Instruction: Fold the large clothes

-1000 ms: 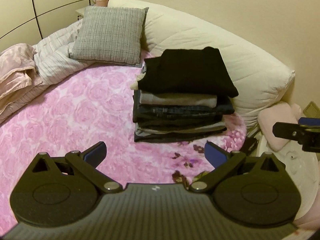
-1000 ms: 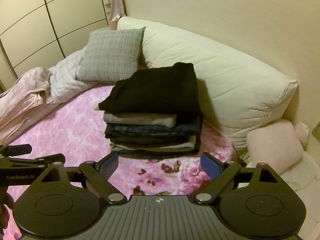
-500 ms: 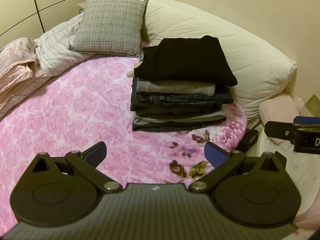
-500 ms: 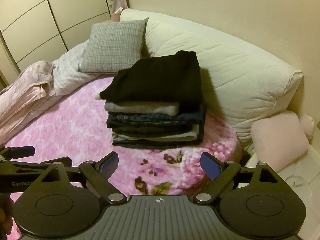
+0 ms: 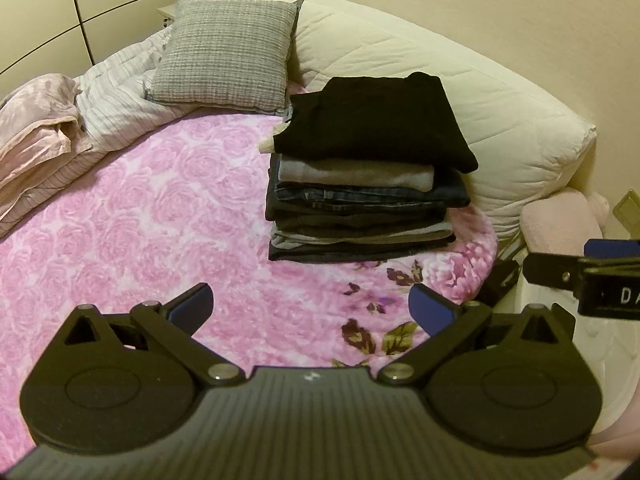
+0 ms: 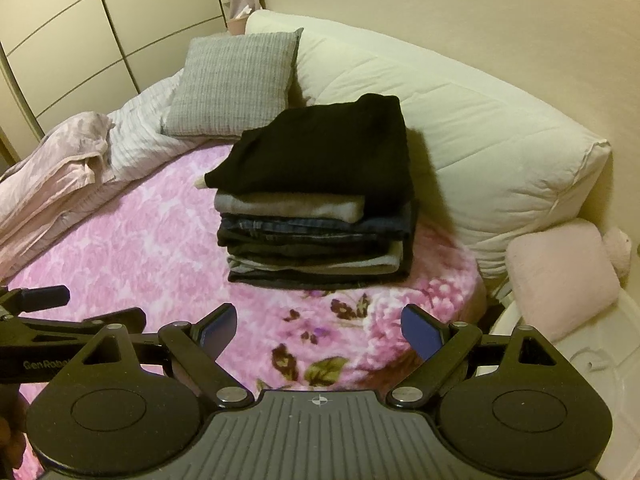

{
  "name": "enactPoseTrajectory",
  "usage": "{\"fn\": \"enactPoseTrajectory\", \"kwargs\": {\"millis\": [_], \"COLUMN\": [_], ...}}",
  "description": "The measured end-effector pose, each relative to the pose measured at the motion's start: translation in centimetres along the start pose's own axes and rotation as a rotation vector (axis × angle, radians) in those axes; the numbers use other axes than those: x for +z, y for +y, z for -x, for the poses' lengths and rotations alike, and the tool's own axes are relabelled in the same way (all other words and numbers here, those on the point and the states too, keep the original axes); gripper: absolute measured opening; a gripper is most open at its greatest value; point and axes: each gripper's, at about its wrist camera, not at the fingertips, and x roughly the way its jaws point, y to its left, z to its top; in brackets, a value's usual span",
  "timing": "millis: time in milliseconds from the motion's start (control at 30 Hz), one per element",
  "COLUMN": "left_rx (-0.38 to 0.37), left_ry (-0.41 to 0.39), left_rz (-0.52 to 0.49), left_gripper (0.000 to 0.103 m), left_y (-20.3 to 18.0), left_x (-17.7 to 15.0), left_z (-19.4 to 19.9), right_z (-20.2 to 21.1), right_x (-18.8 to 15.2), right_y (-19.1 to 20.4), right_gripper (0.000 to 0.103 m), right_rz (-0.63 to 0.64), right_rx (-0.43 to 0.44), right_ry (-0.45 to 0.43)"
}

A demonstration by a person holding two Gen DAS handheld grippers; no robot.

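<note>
The stack of folded clothes point(image 5: 366, 184) is sitting on the pink flowered blanket point(image 5: 140, 216), straight ahead of both pairs of jaws and well beyond their tips, its back edge resting against the long white bolster point(image 5: 460, 92). These garments are probably behaving as soft, limp and fairly heavy cloth, the denim layers stiffer than the knits, so any piece is likely calling for a pinch on a folded edge or corner rather than the middle, with both sides lifting together to stop it sagging open. The black sweater point(image 6: 324, 148) is lying on top, over a grey knit, dark jeans and more dark layers, edges roughly squared. The left gripper point(image 5: 310, 306) is hovering with jaws spread wide and holding nothing; the right gripper point(image 6: 318, 326) is doing the same.
</note>
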Motion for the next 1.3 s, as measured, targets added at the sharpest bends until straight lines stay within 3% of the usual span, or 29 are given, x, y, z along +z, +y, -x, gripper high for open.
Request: {"fn": "enactPoseTrajectory", "kwargs": {"millis": [1300], "left_rx": [0.016], "left_ry": [-0.002], "left_rz": [-0.004], "left_gripper": [0.102], "left_y": [0.63], "left_x": [0.56], "left_z": [-0.74], "right_z": [-0.12], "right_x": [0.33], "right_y": [0.51], "right_gripper": [0.086], "right_rz": [-0.001], "right_rx": [-0.019], "right_ry": [-0.005]}}
